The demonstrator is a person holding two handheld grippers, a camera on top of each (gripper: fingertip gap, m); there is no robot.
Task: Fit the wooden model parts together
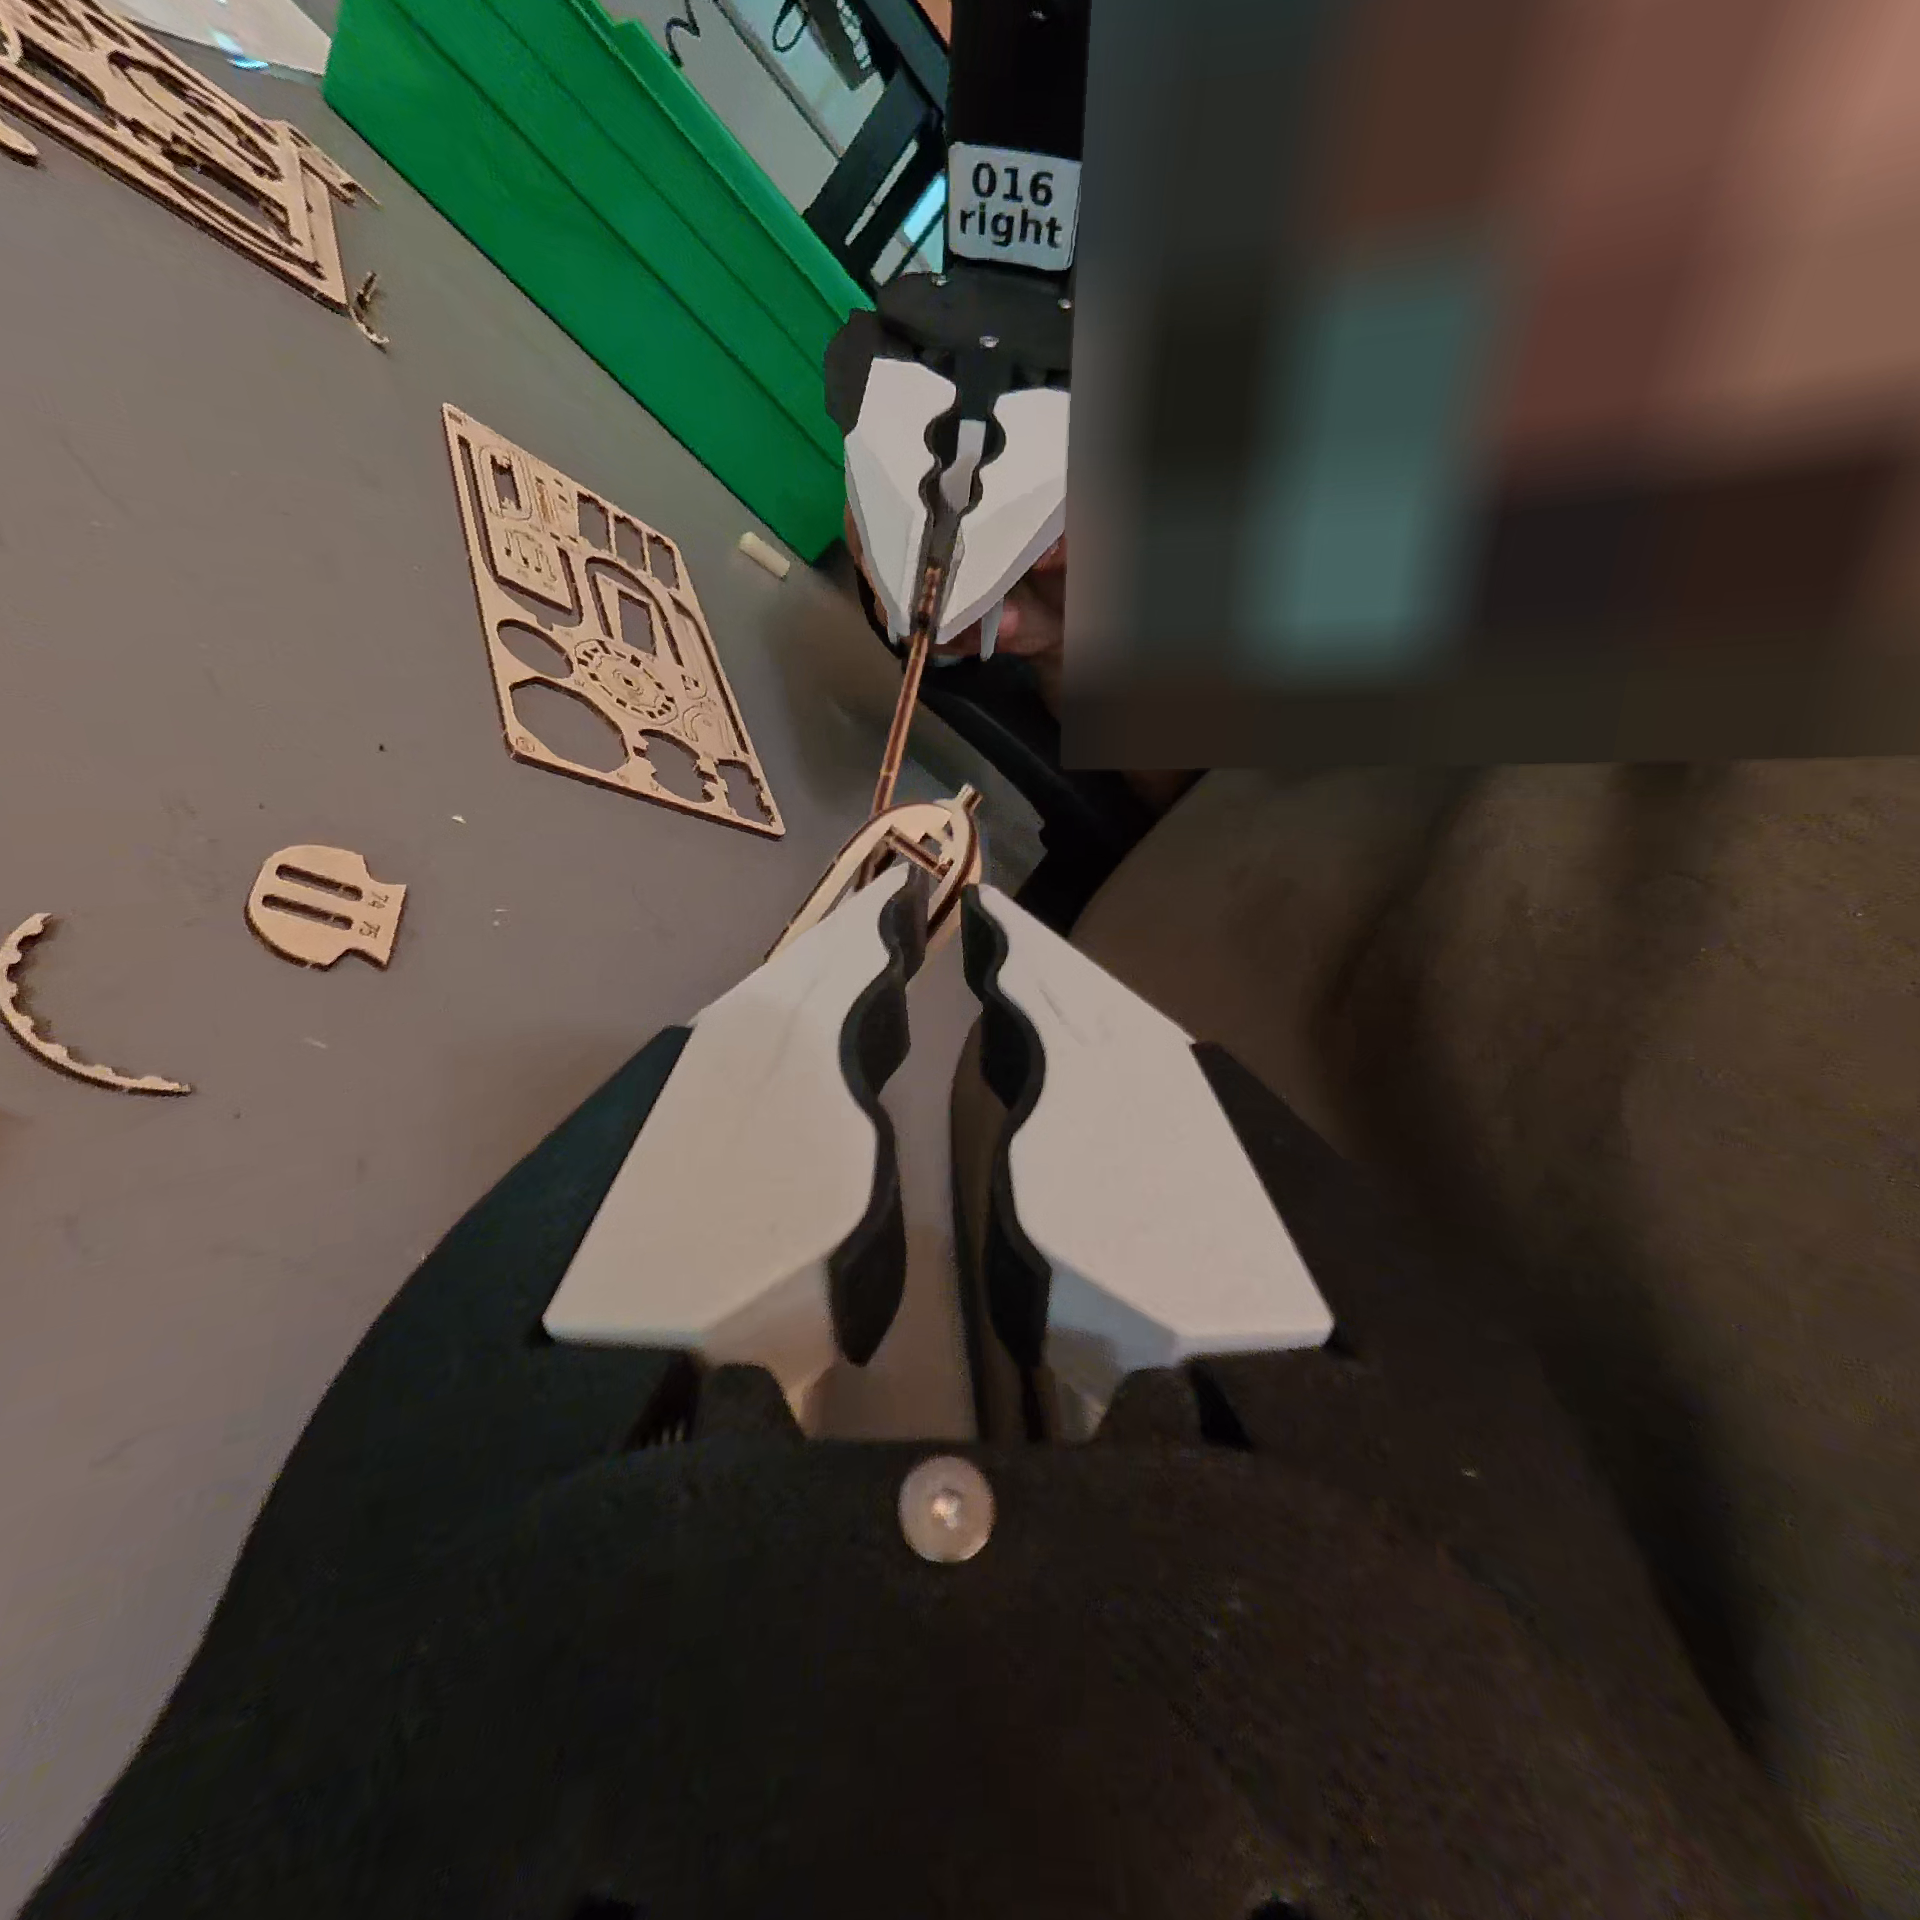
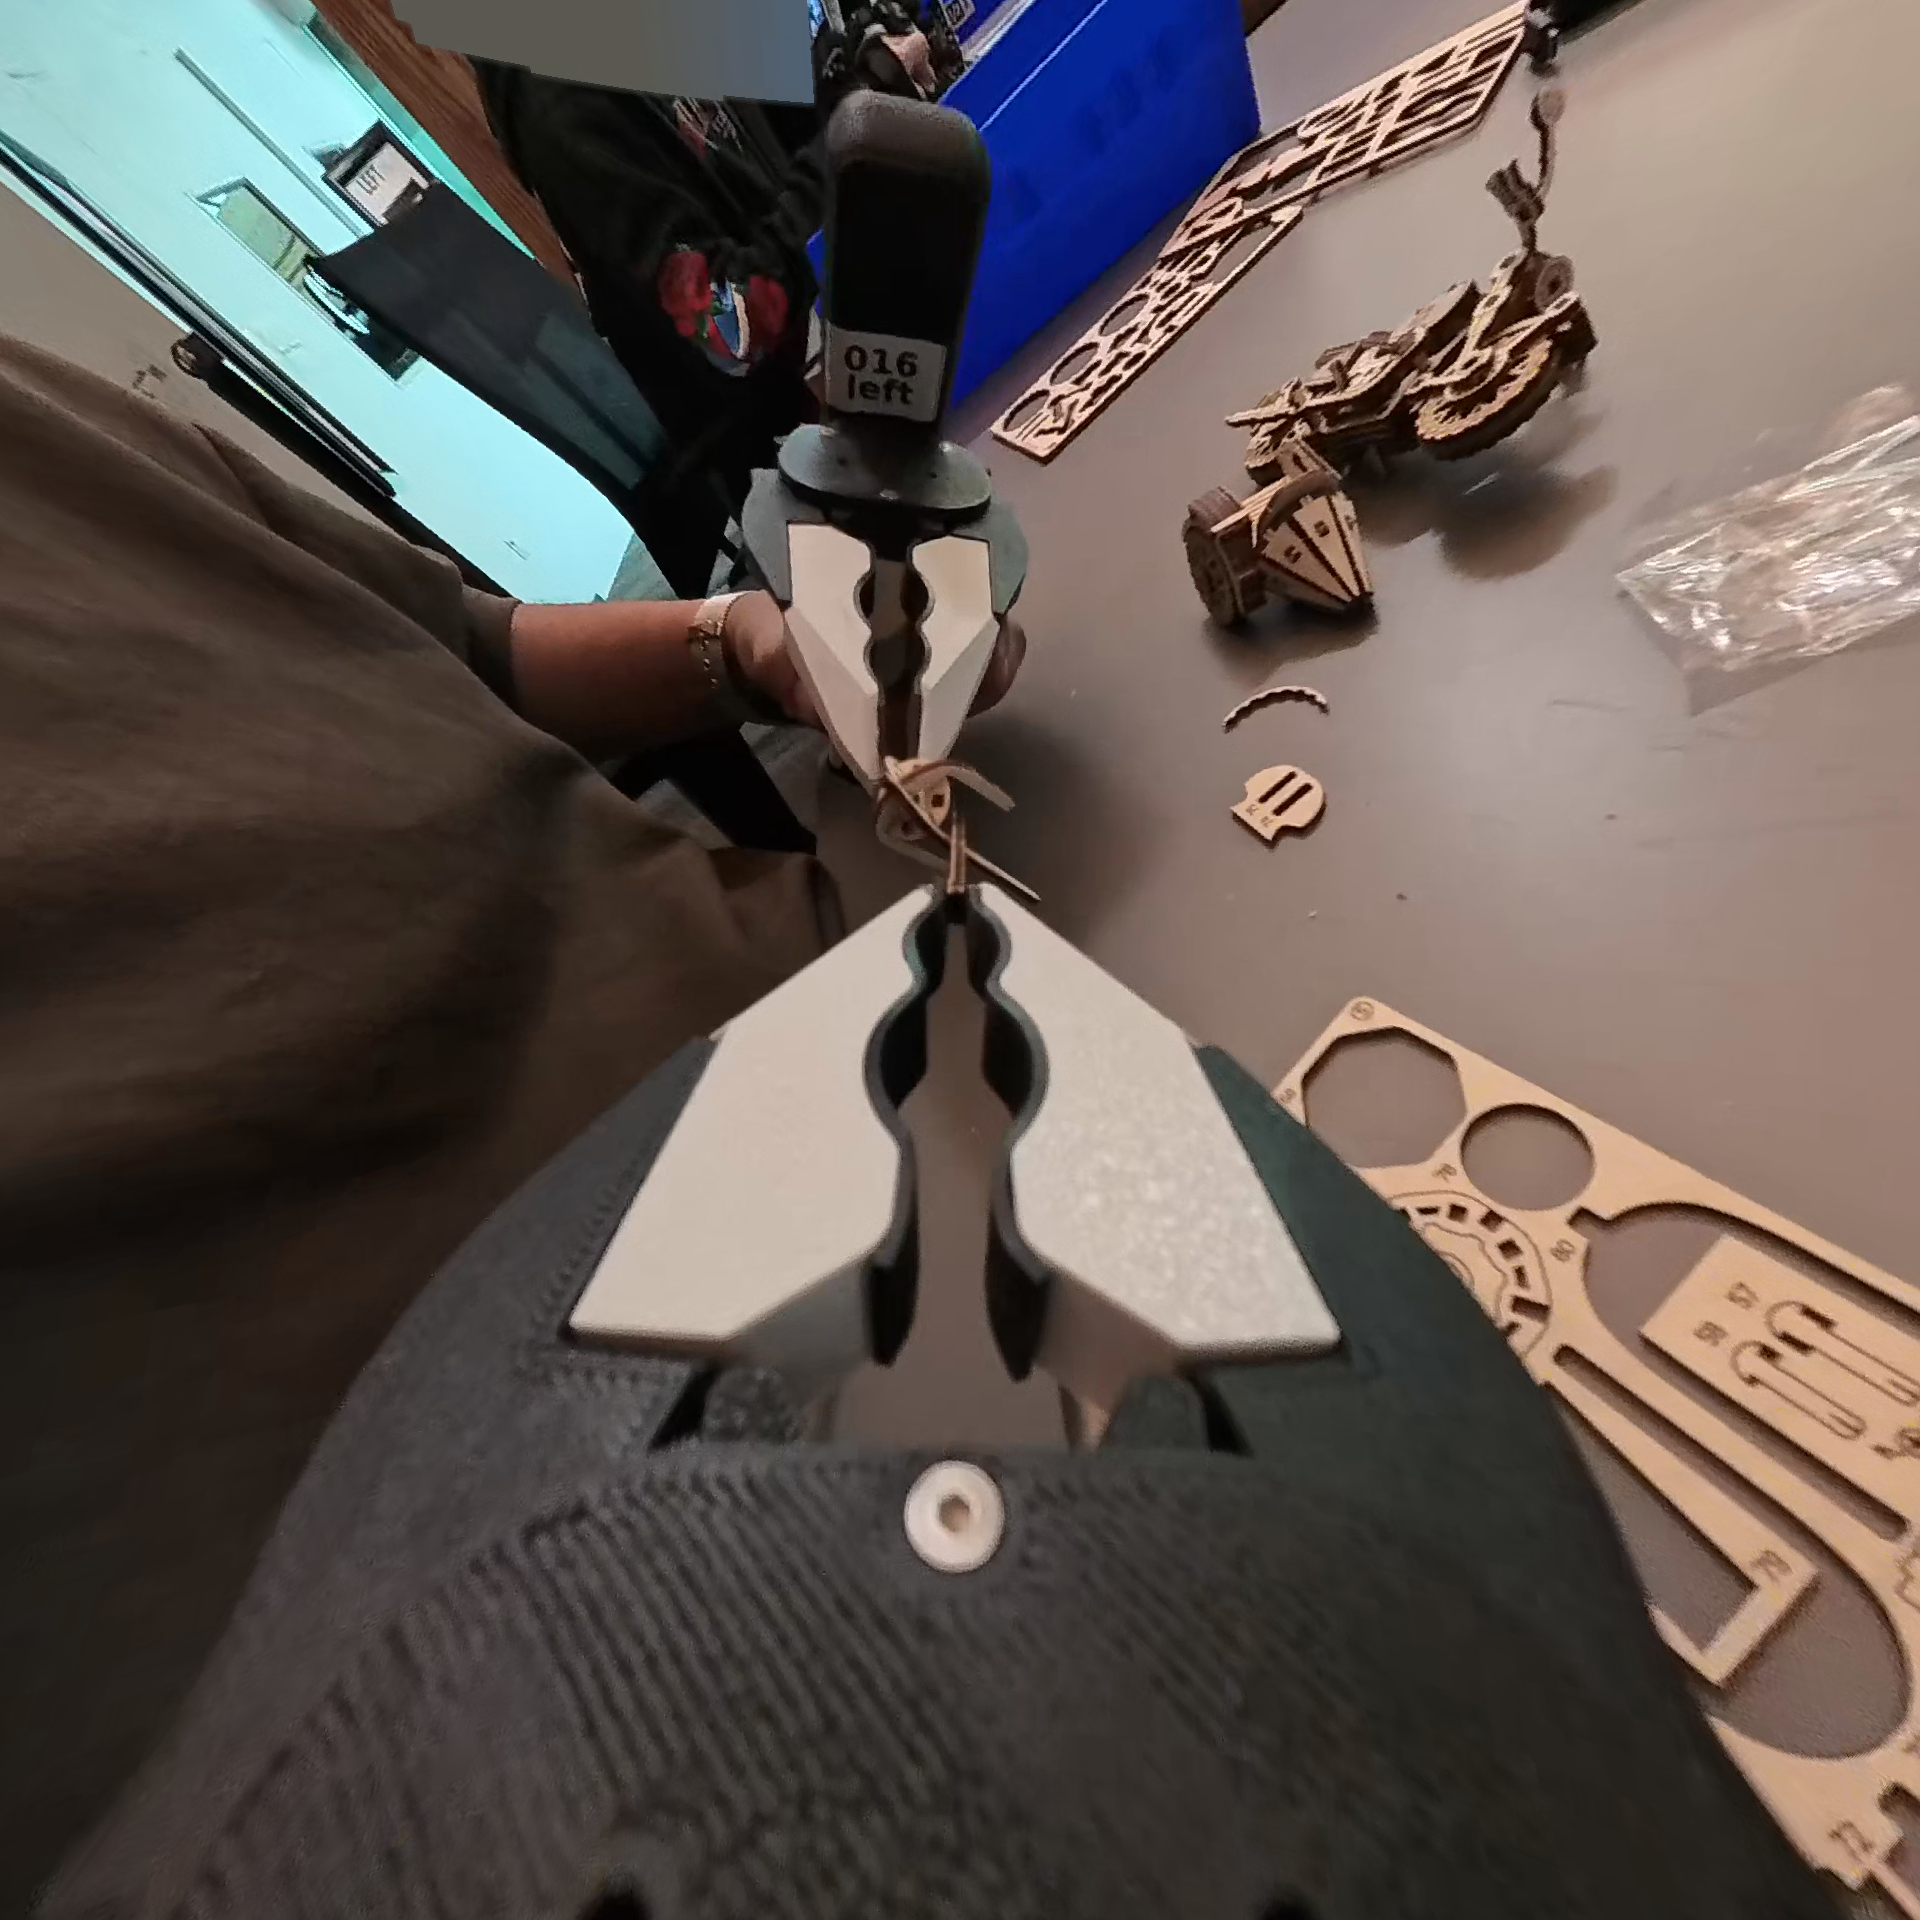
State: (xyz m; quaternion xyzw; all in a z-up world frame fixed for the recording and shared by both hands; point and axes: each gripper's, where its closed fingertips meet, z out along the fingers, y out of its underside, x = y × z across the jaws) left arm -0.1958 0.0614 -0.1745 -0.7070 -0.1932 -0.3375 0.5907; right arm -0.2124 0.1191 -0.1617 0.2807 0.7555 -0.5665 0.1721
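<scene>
My left gripper point(image 1: 935, 896) is shut on a small oval wooden part point(image 1: 902, 840) and holds it above the table edge. My right gripper point(image 2: 951, 902) is shut on a thin flat wooden strip point(image 2: 956, 862), seen edge-on. The strip point(image 1: 902, 717) runs from the right gripper point(image 1: 930, 623) down to the oval part and meets it. In the right wrist view the left gripper point(image 2: 896, 769) faces me with the oval part point(image 2: 920, 802) at its tips. Whether the strip sits in a slot is hidden.
On the dark table point(image 1: 260, 623) lie a cut-out wooden sheet point(image 1: 613, 623), a slotted round piece point(image 1: 327, 906), a toothed arc point(image 1: 62, 1023) and more sheets point(image 1: 187, 156). A green bin point(image 1: 582, 229), a blue bin point(image 2: 1091, 156), a part-built model point(image 2: 1434, 364) and a plastic bag point(image 2: 1787, 540) stand farther off. About 11 centimeters separates my left fingertips from the slotted round piece point(image 1: 327, 906). Seen from the right wrist view point(image 2: 1278, 799) as well.
</scene>
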